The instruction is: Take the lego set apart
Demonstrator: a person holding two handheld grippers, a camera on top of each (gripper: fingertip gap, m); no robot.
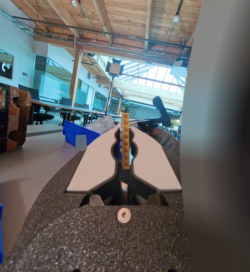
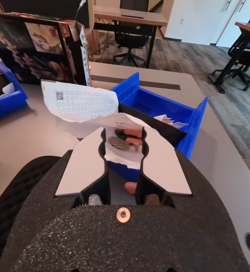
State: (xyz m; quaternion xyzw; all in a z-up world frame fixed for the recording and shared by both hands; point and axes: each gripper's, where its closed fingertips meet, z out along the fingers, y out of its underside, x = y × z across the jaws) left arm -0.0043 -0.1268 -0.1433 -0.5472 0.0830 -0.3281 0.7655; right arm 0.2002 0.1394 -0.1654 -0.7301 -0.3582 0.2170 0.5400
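Grey table point(image 2: 37, 132); clamped yellow lego strip point(image 1: 125, 141)

The right gripper point(image 2: 123, 137) is held with its jaws apart and empty over a torn paper bag point(image 2: 84, 106). Loose pieces point(image 2: 127, 136) are seen inside the bag, a round tan plate point(image 2: 118, 143) among them. The bag lies in a blue bin point(image 2: 158, 103) on the table point(image 2: 218, 169). A flowered box point(image 2: 33, 48) stands behind.
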